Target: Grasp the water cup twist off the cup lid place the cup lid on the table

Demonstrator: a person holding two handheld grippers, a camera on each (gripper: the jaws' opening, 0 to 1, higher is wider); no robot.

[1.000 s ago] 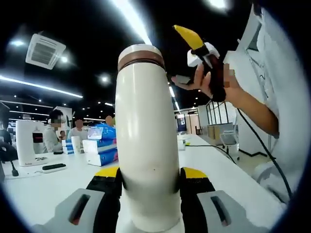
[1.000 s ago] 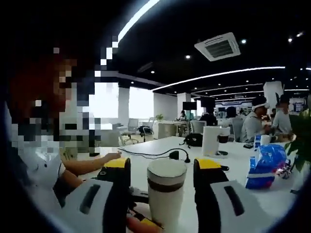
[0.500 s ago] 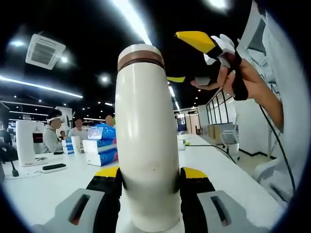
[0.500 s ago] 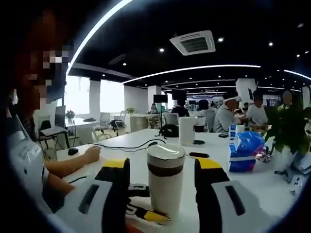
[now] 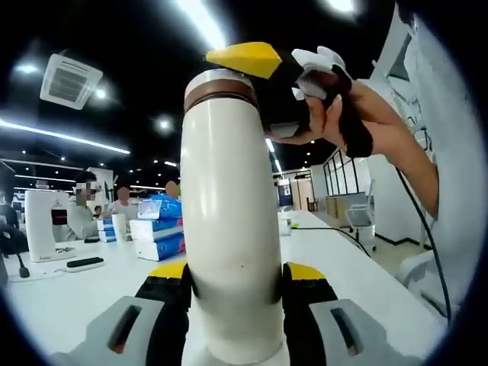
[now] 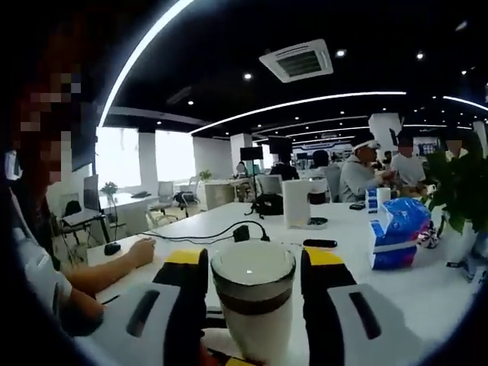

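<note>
Water cup [image 5: 229, 221], tall cream body, stands upright betw my left gripper [image 5: 232, 293] jaws, which are clamped on its lower body, one yellow-tipped jaw each side. Cup lid [image 5: 219, 85] sits on top w/ a brown band under it, closed, so can't tell what's inside. In the left gripper view my right gripper [image 5: 263, 72] comes in from the upper right, held in my hand [image 5: 347, 114], its yellow jaw tip right at the lid's rim.

In the right gripper view the lid [image 6: 252, 268] sits betw my right gripper's [image 6: 253, 274] two jaws, brown band just below; jaws flank it close, spread wider than the lid, can't tell if either touches.

Beyond: white table [image 6: 396, 293], blue pack [image 6: 396, 232] far right, black cable [image 6: 210, 235] across the far side, white box [image 6: 296, 204] behind it.
</note>
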